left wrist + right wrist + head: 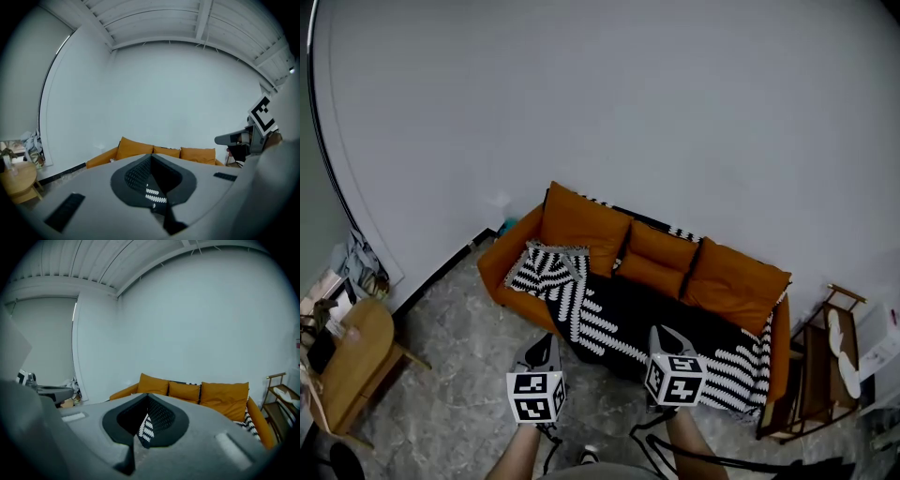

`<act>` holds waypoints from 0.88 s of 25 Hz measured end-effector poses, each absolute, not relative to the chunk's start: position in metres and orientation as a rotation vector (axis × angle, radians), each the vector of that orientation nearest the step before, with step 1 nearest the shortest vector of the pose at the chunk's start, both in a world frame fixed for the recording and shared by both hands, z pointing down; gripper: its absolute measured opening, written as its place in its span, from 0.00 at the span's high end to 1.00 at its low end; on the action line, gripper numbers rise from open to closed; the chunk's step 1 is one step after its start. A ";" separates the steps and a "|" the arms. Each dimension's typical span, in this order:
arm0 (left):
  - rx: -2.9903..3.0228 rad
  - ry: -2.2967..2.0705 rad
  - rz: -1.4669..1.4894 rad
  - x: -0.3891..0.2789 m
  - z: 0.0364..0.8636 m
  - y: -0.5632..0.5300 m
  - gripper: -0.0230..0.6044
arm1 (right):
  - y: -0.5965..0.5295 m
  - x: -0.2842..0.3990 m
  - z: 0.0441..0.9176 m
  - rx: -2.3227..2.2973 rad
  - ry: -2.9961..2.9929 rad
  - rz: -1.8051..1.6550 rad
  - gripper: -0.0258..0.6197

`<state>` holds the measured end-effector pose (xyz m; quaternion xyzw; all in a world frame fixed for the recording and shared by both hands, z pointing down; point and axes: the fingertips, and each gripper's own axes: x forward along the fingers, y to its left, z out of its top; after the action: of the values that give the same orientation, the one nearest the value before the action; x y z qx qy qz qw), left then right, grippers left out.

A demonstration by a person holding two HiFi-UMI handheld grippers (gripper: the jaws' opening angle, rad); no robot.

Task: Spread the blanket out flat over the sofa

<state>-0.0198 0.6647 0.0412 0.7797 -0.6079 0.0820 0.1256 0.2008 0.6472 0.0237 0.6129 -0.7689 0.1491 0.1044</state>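
Note:
An orange sofa [581,220] with loose back cushions [661,258] stands against the white wall. A black-and-white patterned blanket [619,328] covers most of its seat and hangs over the front edge, bunched at the left end. My left gripper [546,343] and right gripper [662,336] are held side by side in front of the sofa, at the blanket's near edge. In the left gripper view the left gripper [151,161] is shut, with patterned blanket cloth [151,194] pinched between its jaws. The right gripper [147,399] is likewise shut on a fold of blanket [147,427].
A round wooden table [347,361] stands at the left, with clutter [361,267] by the wall behind it. A wooden rack [825,366] stands beside the sofa's right end. Grey marble floor [459,375] lies in front of the sofa.

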 end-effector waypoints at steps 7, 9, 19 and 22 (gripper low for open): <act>2.238 -1.810 0.261 -0.024 0.045 0.635 0.96 | 0.613 0.200 0.033 1.761 -2.285 0.473 0.95; 2.226 -1.815 0.269 -0.026 0.048 0.631 0.96 | 0.608 0.199 0.037 1.753 -2.288 0.485 0.95; 2.203 -1.816 0.301 -0.037 0.058 0.595 0.96 | 0.573 0.195 0.054 1.748 -2.266 0.540 0.95; 2.187 -1.813 0.295 -0.046 0.066 0.575 0.96 | 0.555 0.188 0.057 1.750 -2.260 0.537 0.95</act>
<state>-0.0462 0.5752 0.0658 0.7580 -0.6284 0.1023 0.1420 0.1882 0.5552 0.0572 0.5977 -0.7718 0.1832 0.1162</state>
